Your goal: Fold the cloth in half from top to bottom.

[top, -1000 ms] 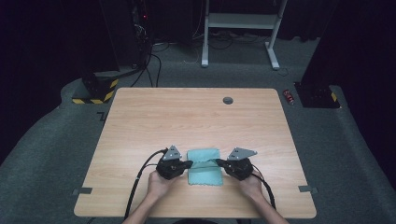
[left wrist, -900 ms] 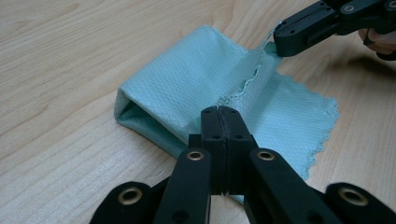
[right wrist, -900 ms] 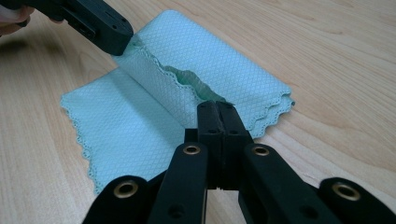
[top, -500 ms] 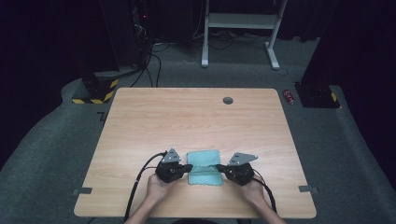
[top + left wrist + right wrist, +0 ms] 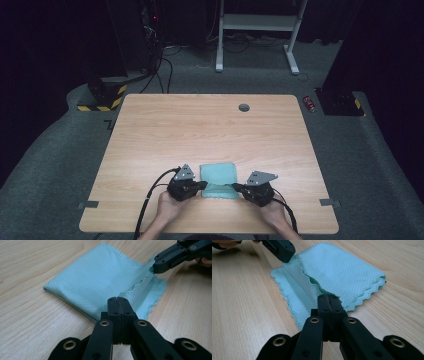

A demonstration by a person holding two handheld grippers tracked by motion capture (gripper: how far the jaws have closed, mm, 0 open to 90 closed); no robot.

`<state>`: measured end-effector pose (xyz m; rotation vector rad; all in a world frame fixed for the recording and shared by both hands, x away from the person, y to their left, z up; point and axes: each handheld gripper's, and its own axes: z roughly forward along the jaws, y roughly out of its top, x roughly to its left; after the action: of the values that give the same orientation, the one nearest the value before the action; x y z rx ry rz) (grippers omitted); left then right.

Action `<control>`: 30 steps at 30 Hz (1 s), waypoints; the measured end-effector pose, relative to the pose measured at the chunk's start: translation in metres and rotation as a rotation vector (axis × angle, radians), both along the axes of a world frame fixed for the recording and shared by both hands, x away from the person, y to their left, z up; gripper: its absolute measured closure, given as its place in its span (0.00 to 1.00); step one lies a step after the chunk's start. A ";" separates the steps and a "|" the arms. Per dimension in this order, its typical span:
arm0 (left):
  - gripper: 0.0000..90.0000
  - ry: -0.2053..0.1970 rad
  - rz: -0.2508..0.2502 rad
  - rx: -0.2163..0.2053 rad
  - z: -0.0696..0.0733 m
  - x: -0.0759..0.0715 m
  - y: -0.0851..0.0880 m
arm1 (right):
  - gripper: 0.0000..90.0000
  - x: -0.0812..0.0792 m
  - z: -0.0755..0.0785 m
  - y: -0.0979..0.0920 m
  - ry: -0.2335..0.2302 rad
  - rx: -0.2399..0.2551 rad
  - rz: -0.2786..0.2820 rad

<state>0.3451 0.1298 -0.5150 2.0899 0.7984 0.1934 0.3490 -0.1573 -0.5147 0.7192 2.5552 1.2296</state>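
A folded teal cloth (image 5: 218,172) with a scalloped hem lies near the front edge of the wooden table (image 5: 200,125). My left gripper (image 5: 204,184) is shut on the near left end of the cloth's top layer. In the left gripper view its jaws (image 5: 117,299) meet on the hem of the cloth (image 5: 100,277). My right gripper (image 5: 234,187) is shut on the near right end of the same hem. In the right gripper view its jaws (image 5: 329,297) pinch the edge of the cloth (image 5: 342,267). Between the two grippers the top layer is lifted slightly off the layer below.
A round cable hole (image 5: 244,107) sits near the table's far edge. On the floor beyond stand a white desk frame (image 5: 257,30), a red can (image 5: 310,103) and a stand with a yellow-black striped base (image 5: 102,97). Bare wood stretches behind the cloth.
My right gripper has drawn a little toward the table's near edge with the cloth's hem in it. The left gripper has hardly moved. Both stay shut.
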 end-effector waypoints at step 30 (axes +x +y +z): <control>0.70 0.017 -0.016 -0.019 0.002 -0.024 0.009 | 0.79 -0.017 -0.005 -0.015 0.071 -0.016 0.041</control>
<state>0.3208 0.1383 -0.5135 2.0821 0.7912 0.1588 0.3322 -0.1726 -0.5195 0.7232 2.6458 1.2160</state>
